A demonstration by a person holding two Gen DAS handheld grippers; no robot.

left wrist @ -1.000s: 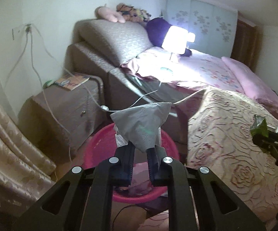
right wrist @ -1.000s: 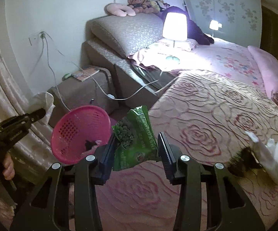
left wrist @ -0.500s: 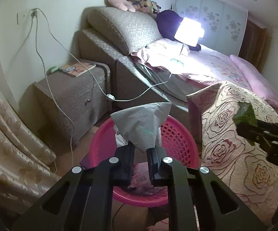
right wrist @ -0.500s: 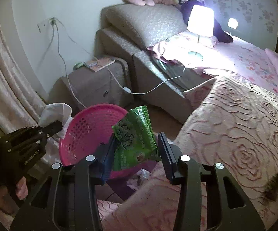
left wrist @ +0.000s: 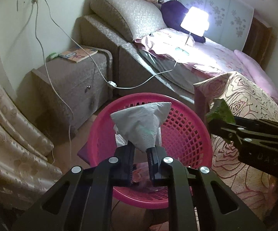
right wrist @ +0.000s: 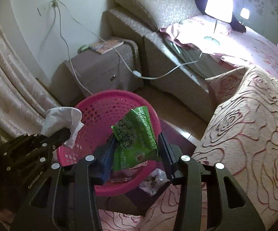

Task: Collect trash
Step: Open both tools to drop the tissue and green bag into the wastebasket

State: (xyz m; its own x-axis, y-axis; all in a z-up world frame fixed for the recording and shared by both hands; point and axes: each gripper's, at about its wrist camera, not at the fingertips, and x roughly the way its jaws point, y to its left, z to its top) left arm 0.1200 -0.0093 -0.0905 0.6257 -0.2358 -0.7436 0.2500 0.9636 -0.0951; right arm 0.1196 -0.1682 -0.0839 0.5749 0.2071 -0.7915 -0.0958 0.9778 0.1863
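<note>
The left hand-held gripper (left wrist: 140,160) is pinching a crumpled white tissue (left wrist: 141,124) between its narrowly set jaws, and the tissue is fanning out above the fingertips, directly over the open mouth of the pink basket (left wrist: 189,134). Seen from the right wrist, that same tissue (right wrist: 61,118) is hanging at the basket's left rim. The right hand-held gripper (right wrist: 137,154) is gripping a green snack packet (right wrist: 137,138) between moderately spread jaws; the packet is standing tilted over the near right part of the pink basket (right wrist: 100,105). In the left wrist view only the packet's green tip (left wrist: 221,111) is showing, just beyond the basket's right rim.

Inside the basket, some crumpled litter is lying on the bottom, too dim to identify. Just outside the basket's near right side, a clear crumpled wrapper (right wrist: 154,179) is resting on a dark surface. To the right of the basket, a rose-patterned bedspread (right wrist: 250,127) is draping down over the bed.

Behind the basket to the left, a brown nightstand (left wrist: 69,88) is standing against the wall, carrying a book (left wrist: 78,53). A white cable (left wrist: 100,73) is running from a wall socket above the nightstand toward the bed. Farther behind the basket, a padded headboard cushion (left wrist: 131,15) is leaning, and a lit lamp (left wrist: 195,21) is glowing on the pink sheets.
</note>
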